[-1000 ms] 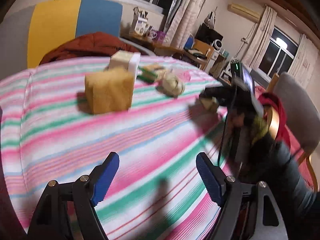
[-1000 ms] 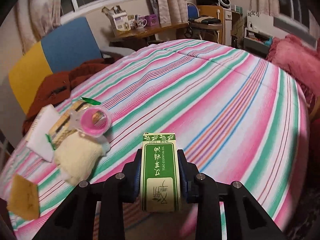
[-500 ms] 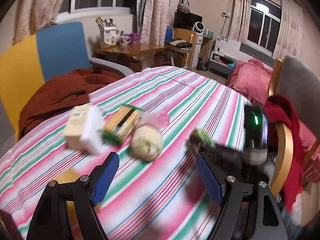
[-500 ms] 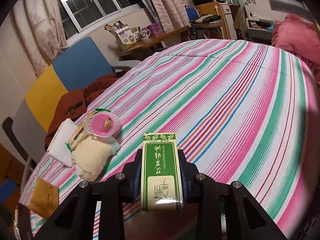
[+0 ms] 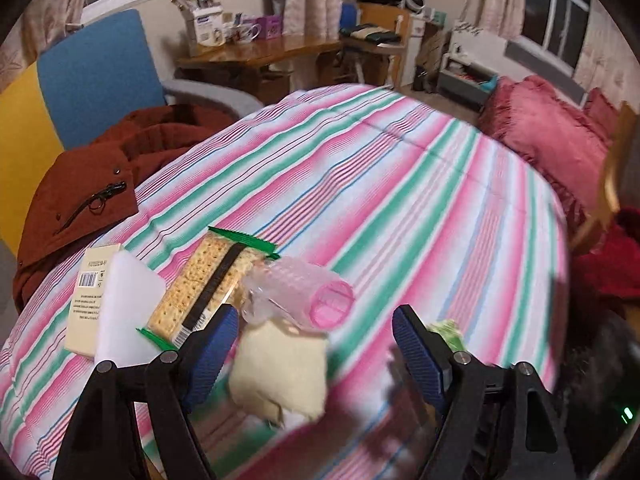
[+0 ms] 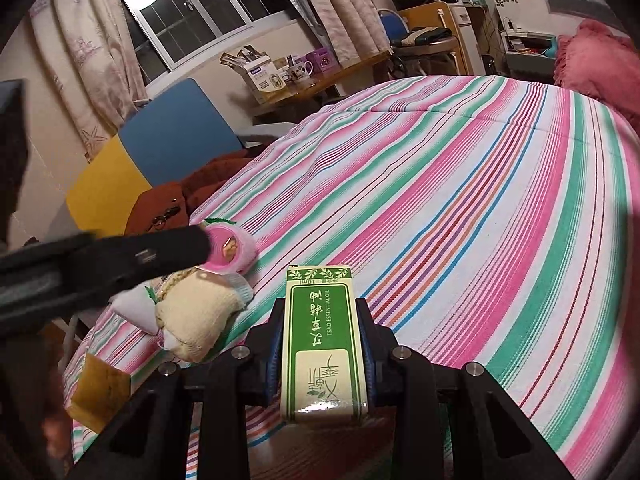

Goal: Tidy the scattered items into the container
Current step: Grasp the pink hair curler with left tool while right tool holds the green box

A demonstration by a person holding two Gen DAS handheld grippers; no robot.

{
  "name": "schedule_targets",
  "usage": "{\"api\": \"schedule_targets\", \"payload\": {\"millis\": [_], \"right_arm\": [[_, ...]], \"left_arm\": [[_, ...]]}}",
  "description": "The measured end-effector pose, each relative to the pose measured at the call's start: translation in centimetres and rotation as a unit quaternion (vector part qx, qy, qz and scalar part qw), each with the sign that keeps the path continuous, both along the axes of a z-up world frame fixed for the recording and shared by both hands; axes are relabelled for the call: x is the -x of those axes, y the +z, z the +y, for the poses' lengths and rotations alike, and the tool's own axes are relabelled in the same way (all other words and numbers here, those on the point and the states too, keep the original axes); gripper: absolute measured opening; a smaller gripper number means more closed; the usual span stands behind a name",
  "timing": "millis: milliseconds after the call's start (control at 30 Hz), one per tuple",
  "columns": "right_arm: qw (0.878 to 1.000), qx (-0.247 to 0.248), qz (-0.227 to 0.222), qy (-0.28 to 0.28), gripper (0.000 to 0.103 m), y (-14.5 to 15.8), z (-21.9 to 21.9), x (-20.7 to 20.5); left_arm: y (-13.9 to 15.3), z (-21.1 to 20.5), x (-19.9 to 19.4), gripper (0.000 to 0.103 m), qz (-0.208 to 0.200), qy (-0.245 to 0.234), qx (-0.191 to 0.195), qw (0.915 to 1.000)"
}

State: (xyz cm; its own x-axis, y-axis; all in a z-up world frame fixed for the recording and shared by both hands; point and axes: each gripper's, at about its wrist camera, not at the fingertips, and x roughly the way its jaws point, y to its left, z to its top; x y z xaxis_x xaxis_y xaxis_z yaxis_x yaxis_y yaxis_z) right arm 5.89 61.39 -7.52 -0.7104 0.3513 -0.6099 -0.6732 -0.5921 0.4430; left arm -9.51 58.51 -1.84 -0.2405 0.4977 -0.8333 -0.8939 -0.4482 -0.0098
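My right gripper [image 6: 322, 312] is shut on a green and cream essential-oil box [image 6: 324, 344], held above the striped tablecloth [image 6: 460, 208]. My left gripper [image 5: 314, 340] is open and hovers over a cluster of items. A cream knitted bundle [image 5: 280, 372] lies between its blue pads [image 5: 212, 340], untouched. Just beyond are a translucent pink tube [image 5: 308, 296], a cracker pack [image 5: 208, 276] and a cream box with a white pad [image 5: 96, 296]. In the right wrist view the left gripper shows as a blurred black bar [image 6: 120, 260] over the pink tube [image 6: 232, 250] and the bundle [image 6: 196, 312].
A yellow sponge block [image 6: 100, 396] sits near the table's left edge. A rust-brown jacket [image 5: 92, 184] lies on a blue and yellow chair [image 5: 92, 76] behind the table. A pink cushion [image 5: 552, 132] is at the far right, and a desk with mugs [image 5: 248, 40] stands by the window.
My left gripper has swung across the table, still open, and now stands over the bundle and the pink tube. It has come into the right wrist view. The right gripper keeps the green box.
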Motion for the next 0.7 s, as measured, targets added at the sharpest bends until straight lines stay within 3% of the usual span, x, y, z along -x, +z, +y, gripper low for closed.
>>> {"api": "schedule_targets", "payload": {"millis": [333, 500, 700], "right_arm": [[1.0, 0.004, 0.005, 0.002, 0.032, -0.1, 0.0, 0.0], [1.0, 0.004, 0.005, 0.002, 0.032, -0.2, 0.1, -0.1], [1.0, 0.004, 0.005, 0.002, 0.032, -0.2, 0.1, -0.1]], "left_arm": [[-1.7, 2.0, -0.1, 0.081, 0.025, 0.006, 0.028, 0.9993], [-1.9, 1.5, 0.4, 0.066, 0.045, 0.011, 0.023, 0.9987], [-1.6, 0.2, 0.3, 0.065, 0.045, -0.002, 0.002, 0.999]]}}
